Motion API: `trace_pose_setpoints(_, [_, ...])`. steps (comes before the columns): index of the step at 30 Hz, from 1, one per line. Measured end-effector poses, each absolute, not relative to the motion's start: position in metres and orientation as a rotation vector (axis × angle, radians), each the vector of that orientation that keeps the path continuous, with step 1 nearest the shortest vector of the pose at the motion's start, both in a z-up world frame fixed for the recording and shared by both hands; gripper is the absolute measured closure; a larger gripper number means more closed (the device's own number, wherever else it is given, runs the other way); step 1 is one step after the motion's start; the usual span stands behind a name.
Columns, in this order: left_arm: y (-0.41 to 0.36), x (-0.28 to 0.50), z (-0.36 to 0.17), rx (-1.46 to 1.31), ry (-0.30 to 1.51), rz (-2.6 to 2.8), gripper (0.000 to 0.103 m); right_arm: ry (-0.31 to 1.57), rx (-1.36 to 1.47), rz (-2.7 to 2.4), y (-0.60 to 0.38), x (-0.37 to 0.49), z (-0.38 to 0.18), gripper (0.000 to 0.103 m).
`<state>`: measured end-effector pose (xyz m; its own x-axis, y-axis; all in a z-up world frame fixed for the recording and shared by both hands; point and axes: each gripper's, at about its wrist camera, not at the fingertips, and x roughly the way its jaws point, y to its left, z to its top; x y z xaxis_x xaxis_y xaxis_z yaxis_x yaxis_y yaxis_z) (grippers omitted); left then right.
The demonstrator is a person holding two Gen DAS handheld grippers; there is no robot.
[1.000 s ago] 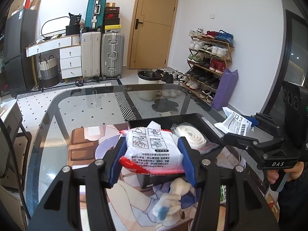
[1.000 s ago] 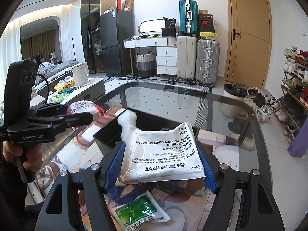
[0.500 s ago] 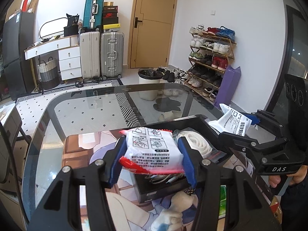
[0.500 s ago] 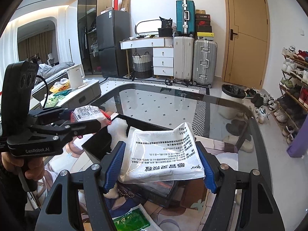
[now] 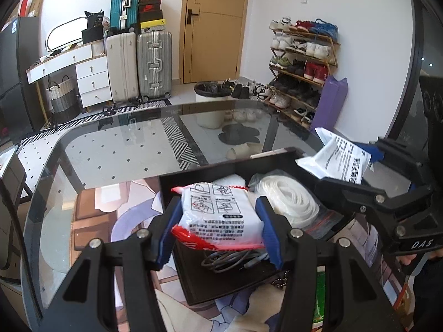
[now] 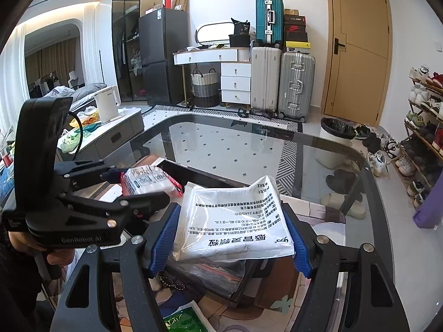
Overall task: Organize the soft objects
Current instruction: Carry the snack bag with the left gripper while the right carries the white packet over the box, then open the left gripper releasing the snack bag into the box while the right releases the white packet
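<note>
My left gripper is shut on a white packet with red edges and holds it over the black bin on the glass table. In the bin lie a bag of white coiled band and a grey cable. My right gripper is shut on a flat white pouch with black print, held over the bin's right side. In the left wrist view, the right gripper and its pouch show at the right. In the right wrist view, the left gripper and its packet show at the left.
A green packet lies on the illustrated mat in front of the bin, by a bead chain. The glass table stretches beyond the bin. Suitcases, a white drawer unit, a bin and a shoe rack stand in the room behind.
Both grippers have moved forward and lower over the black bin with their packets still held. The two grippers are closer together.
</note>
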<state>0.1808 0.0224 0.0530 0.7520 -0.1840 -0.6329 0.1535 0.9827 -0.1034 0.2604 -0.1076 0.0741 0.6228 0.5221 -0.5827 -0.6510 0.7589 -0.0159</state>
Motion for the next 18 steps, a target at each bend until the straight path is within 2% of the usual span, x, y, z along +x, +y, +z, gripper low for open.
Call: trace_pose_setpoints(18, [0.016,0.184,0.044,-0.003,0.711,-0.192,0.049,0.645,-0.276,0.710,-0.085,0.286,0.052,0.031])
